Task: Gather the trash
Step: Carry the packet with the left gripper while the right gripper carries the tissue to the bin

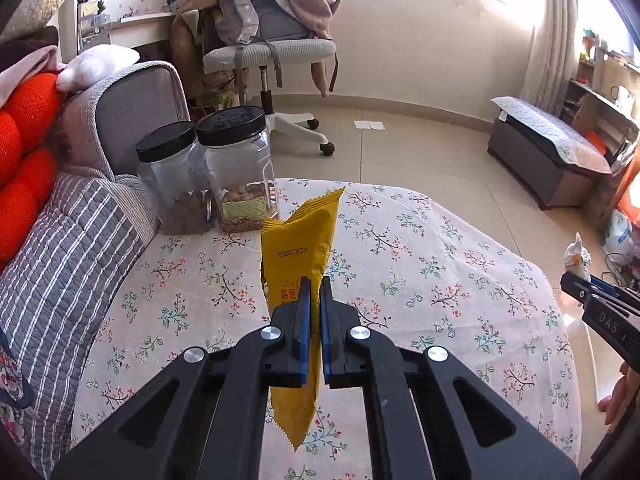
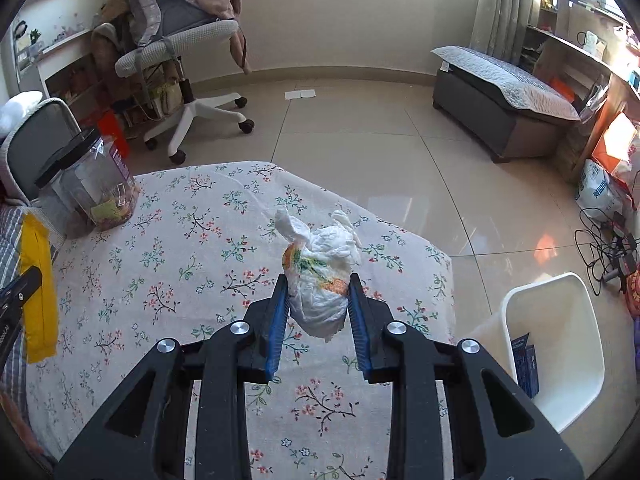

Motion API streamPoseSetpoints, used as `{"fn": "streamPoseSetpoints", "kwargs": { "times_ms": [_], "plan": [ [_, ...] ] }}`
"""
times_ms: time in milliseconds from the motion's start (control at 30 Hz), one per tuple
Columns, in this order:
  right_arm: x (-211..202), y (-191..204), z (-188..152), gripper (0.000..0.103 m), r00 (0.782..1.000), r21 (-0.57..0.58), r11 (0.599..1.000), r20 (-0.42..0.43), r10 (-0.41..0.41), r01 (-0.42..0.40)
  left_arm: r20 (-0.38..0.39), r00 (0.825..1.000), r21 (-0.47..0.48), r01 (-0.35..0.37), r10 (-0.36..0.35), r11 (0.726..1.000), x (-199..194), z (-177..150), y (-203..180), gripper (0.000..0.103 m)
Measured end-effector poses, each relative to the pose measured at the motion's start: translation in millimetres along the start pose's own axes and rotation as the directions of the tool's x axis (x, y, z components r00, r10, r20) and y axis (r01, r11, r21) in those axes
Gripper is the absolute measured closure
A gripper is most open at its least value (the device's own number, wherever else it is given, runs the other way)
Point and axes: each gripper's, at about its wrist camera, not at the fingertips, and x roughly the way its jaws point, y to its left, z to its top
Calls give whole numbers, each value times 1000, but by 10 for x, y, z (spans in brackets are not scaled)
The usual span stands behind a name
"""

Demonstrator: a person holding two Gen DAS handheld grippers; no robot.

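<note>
Left gripper (image 1: 315,280): fingers pressed nearly together, pinching a flat yellow foil snack wrapper (image 1: 298,248) between the blue pads. Wrapper stands upright at frame centre in the left wrist view; serrated top edge pokes above the fingertips, lower end hangs below the fingers toward bottom centre. It is lifted off the floral-print tablecloth table (image 1: 440,264).

Right gripper (image 2: 320,280): fingers spread a little, clamped on a crumpled white plastic bag with orange and green print (image 2: 320,276). The bag bulges between the pads at frame centre in the right wrist view, its twisted white top sticking up past the fingertips, its bottom hanging between the fingers. It is held above the table, not touching it.

Left wrist view also catches the right gripper at the right edge, mid-height, with the white wad at its tip. Right wrist view shows the yellow wrapper at the left edge with a black part of the left gripper in front of it.

Two clear plastic jars with black screw lids (image 1: 208,176) stand side by side on the table, upper left of centre, partly filled with snacks, beyond the wrapper and well apart from it.

White plastic bin (image 2: 560,344) sits on the tiled floor at lower right in the right wrist view, just beside the table edge, a dark blue box (image 2: 526,364) lying inside it.
</note>
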Motion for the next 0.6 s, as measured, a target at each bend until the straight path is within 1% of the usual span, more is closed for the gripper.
{"fn": "streamPoseSetpoints", "kwargs": {
  "times_ms": [200,333,500,600],
  "plan": [
    [-260,-556,-127,75,999,55,998,24,-43,42,5,999,45,46,-46,998,-180,-150,-412,99],
    [-356,-952,-194,75,995,94,991,28,-100,96,-13,996,89,85,-85,992,-233,-260,-737,99],
    [-403,-1544,-285,75,985,192,968,15,-170,164,-25,992,155,129,-126,979,-307,-332,-1169,99],
    [-368,-1866,-354,75,979,251,947,-14,-203,200,-23,989,199,150,-148,968,-368,-341,-1440,99]
  ]
}}
